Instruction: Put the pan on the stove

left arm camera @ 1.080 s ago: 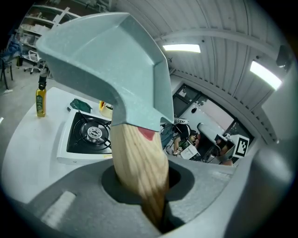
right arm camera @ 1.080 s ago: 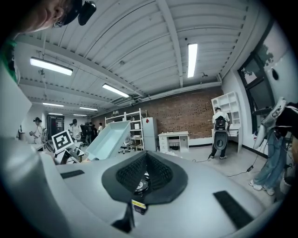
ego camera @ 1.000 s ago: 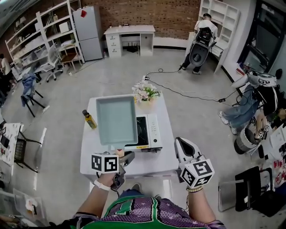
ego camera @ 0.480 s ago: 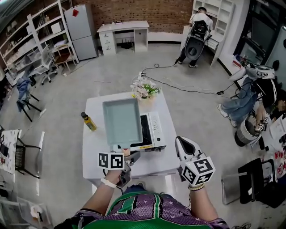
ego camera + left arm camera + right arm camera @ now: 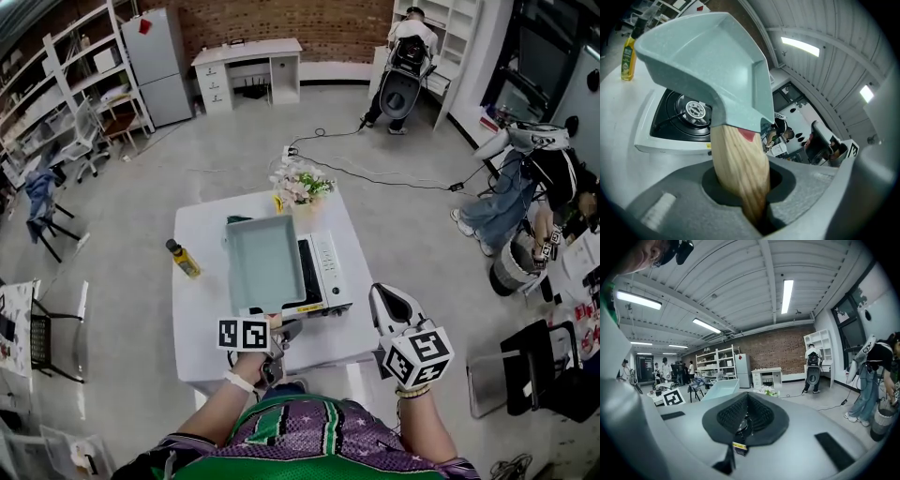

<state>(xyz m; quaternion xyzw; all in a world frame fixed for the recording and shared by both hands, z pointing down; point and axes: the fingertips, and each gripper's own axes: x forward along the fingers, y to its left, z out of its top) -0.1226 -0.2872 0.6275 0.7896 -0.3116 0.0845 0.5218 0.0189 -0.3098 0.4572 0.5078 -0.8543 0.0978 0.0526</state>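
Your left gripper [image 5: 273, 328] fingers clamp the pan [image 5: 263, 262] handle; your right gripper [image 5: 387, 304] is closed, empty. Lower the pan level onto the stove [image 5: 325, 273], seemingly right underneath.

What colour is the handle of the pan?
Pale natural wood; the handle shows best in the left gripper view.

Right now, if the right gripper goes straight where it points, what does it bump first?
Probably nothing close. The shut right gripper aims between the pan and the flowers, toward the far white desk, though depth is hard to judge.
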